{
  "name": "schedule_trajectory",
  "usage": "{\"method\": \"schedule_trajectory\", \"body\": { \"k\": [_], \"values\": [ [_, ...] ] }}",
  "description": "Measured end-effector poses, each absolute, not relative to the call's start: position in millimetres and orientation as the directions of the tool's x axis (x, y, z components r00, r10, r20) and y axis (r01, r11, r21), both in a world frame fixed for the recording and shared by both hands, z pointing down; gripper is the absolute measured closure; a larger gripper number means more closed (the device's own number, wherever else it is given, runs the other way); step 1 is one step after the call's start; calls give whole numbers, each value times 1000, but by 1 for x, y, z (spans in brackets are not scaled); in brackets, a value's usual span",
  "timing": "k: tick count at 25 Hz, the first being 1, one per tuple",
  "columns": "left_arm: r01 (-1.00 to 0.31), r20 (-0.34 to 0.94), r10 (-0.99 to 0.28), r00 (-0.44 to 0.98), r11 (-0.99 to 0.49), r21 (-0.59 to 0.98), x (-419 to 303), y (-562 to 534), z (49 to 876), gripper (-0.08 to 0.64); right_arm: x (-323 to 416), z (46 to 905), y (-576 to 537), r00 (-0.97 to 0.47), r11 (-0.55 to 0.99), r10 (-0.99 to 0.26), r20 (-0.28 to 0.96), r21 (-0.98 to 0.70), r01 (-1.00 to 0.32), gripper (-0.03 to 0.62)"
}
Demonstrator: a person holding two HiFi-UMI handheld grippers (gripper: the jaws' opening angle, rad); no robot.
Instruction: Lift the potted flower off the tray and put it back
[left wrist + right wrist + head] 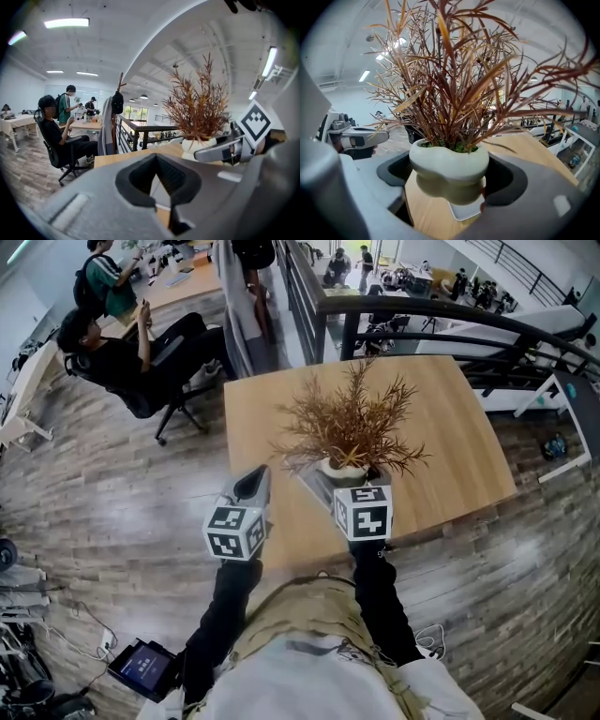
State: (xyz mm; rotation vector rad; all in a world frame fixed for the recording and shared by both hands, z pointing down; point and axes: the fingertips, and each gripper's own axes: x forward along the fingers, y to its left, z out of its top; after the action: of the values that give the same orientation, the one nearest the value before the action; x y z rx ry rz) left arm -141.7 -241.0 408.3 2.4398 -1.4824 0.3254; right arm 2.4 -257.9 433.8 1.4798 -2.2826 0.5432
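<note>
Right now the right gripper has its jaws clamped on either side of the potted flower, which hangs just above the white tray on the wooden table. It looks clear of the tray, though the gap is hard to judge. The left gripper idles alongside, jaws together on nothing. To set it back well, I'd hold the pot level (those sprays look top-heavy), centre it over the tray, lower straight, and release only once the base sits flat.

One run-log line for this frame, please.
phase: lift | right gripper: shut on potted flower, held just above tray | left gripper: shut, empty, off to the side | surface: table
</note>
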Motion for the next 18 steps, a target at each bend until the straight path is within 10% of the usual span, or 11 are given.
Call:
{"method": "schedule_trajectory", "body": {
  "k": [18],
  "values": [
    [-905, 440, -793, 422, -401, 145, -159, -229, 474, 558, 7, 537, -259, -374, 348, -715, 590, -164, -923, 114]
  ]
}}
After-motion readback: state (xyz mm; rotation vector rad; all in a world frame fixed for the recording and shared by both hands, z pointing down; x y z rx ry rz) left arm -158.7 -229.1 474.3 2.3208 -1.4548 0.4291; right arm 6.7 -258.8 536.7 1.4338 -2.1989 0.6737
